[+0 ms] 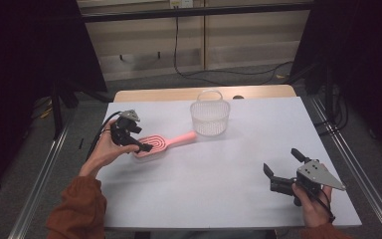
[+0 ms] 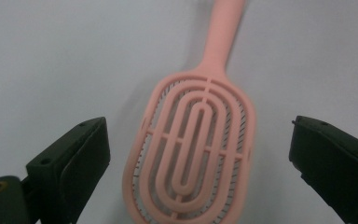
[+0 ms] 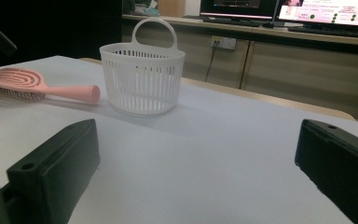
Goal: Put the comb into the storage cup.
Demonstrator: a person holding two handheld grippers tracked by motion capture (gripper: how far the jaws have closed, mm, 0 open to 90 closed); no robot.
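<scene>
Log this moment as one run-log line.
left tongs: open, over pink hairbrush head | right tongs: open, idle near table edge | white basket: upright, beside brush handle tip

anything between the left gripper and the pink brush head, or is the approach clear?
Nothing visible in the way. The left gripper is open, its jaws standing either side of the pink hairbrush, with bare white table around it. The white basket stands beyond the handle's tip.

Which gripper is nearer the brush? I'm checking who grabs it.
Left. The left gripper hangs open over the brush head; the right gripper is far off, across the table.
</scene>
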